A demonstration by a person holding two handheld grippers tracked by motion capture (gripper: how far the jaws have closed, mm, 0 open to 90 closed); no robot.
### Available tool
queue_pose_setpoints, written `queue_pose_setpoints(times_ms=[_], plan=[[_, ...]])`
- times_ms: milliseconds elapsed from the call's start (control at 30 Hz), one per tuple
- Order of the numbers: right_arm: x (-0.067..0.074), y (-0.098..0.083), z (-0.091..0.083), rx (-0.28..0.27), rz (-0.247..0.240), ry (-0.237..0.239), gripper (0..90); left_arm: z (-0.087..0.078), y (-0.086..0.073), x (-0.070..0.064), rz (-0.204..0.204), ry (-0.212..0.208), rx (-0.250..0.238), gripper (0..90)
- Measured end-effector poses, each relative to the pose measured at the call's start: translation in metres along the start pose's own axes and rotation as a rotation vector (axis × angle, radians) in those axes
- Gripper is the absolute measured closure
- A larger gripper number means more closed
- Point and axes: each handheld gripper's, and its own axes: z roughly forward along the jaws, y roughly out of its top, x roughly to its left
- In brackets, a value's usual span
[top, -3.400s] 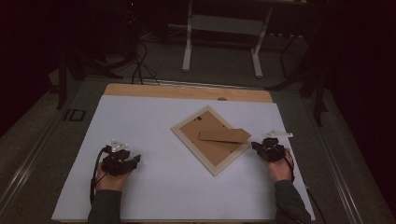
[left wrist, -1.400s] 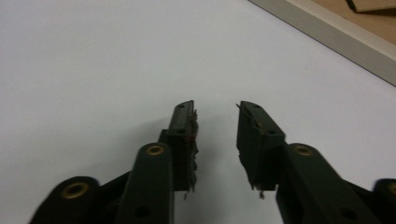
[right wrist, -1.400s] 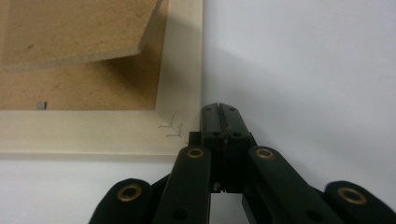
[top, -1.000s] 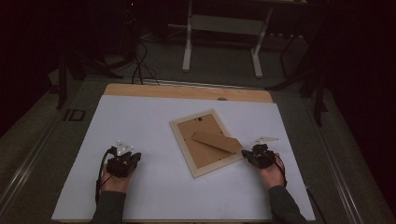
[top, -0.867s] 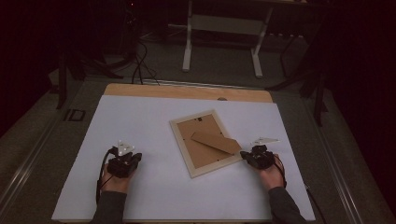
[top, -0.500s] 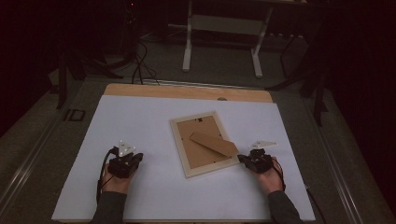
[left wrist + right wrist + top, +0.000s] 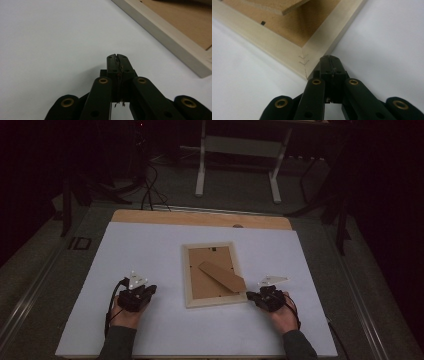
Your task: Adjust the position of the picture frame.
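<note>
A pale wooden picture frame [image 7: 212,273] lies face down mid-table, its brown backing board up and its stand flap [image 7: 222,275] raised. My right gripper [image 7: 252,297] is shut, tips pressed against the frame's near right corner [image 7: 310,66]. My left gripper [image 7: 145,292] rests on the white sheet left of the frame, shut with nothing in it; the frame's edge [image 7: 162,32] lies ahead and to the right of its tips [image 7: 118,57].
A white sheet [image 7: 150,250] covers the table, with a strip of bare wood [image 7: 200,217] along the far edge. Beyond the table stand a metal stand's legs [image 7: 237,165] and cables on a dark floor.
The right gripper pushed the frame's near right corner leftward and toward me, turning the frame from diagonal to nearly square with the table. The left gripper stayed still.
</note>
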Motion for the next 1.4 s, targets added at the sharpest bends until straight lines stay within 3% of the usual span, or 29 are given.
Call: queue_pose_setpoints(times_ms=[733,933,1233,1400], plan=[[0.030,0.013,0.017,0.016,-0.071,0.123,90.0,0.005,0.000,-0.006,0.039,-0.031,0.037,89.8],[0.040,0.023,0.026,0.034,-0.114,0.161,90.0,0.008,0.000,-0.008,0.053,-0.039,0.059,89.6],[0.060,0.035,0.039,0.051,-0.164,0.205,90.0,0.010,-0.001,-0.006,0.042,-0.038,0.063,89.5],[0.072,0.045,0.049,0.062,-0.194,0.234,89.9,0.013,-0.001,-0.005,0.049,-0.015,0.076,89.0]])
